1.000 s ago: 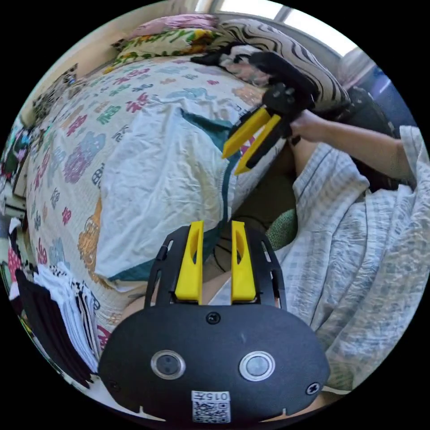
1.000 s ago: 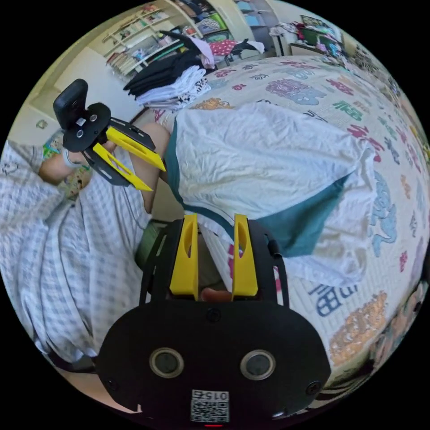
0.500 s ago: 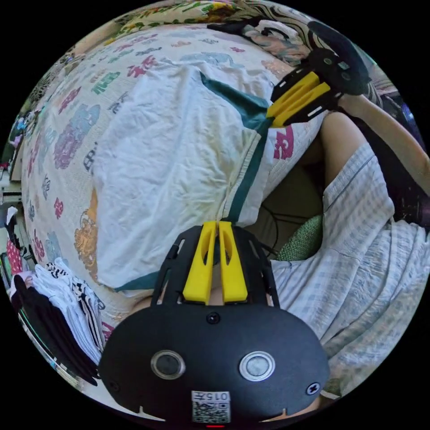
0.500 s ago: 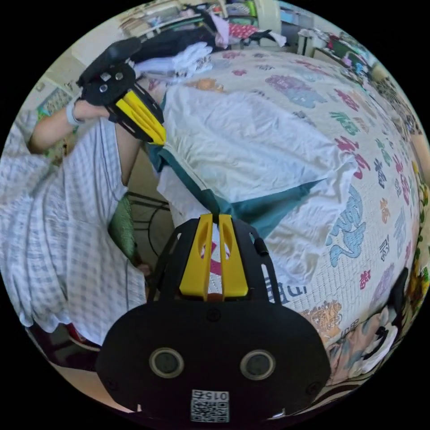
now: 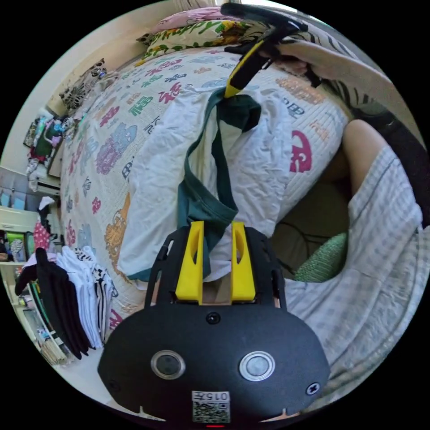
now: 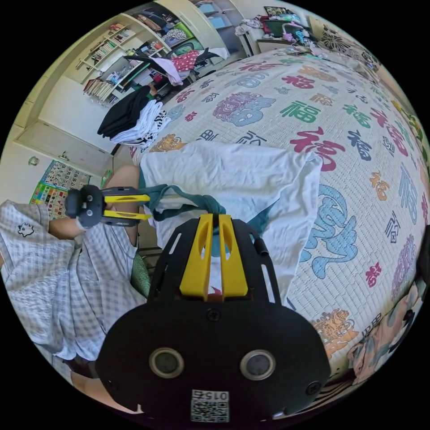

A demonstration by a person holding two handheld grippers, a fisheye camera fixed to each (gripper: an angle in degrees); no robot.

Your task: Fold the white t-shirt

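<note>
A white t-shirt (image 5: 156, 179) with a teal hem (image 5: 197, 201) lies crumpled on the bed, near its edge. In the left gripper view my left gripper (image 5: 216, 224) stands open, with the teal hem drooping loosely into the gap between its jaws. Farther up, my right gripper (image 5: 229, 92) is shut on the hem and holds it lifted above the shirt. In the right gripper view the t-shirt (image 6: 233, 174) spreads ahead. My right gripper (image 6: 215, 217) pinches the bunched teal hem (image 6: 197, 201). The left gripper (image 6: 150, 207) is at the left, jaws apart, with the hem at its tips.
A quilt (image 6: 358, 179) printed with coloured characters covers the bed. Folded black and white clothes (image 5: 76, 291) (image 6: 134, 118) are stacked at one corner. Pillows (image 5: 192, 36) lie at the far end. A person in checked clothing (image 5: 380, 268) stands at the bed's edge. Shelves (image 6: 121, 67) line the wall.
Both grippers shut on the hem half a second ago. Since then the left jaws have opened, and the right gripper has carried the hem up and over the shirt, away from the bed's edge.
</note>
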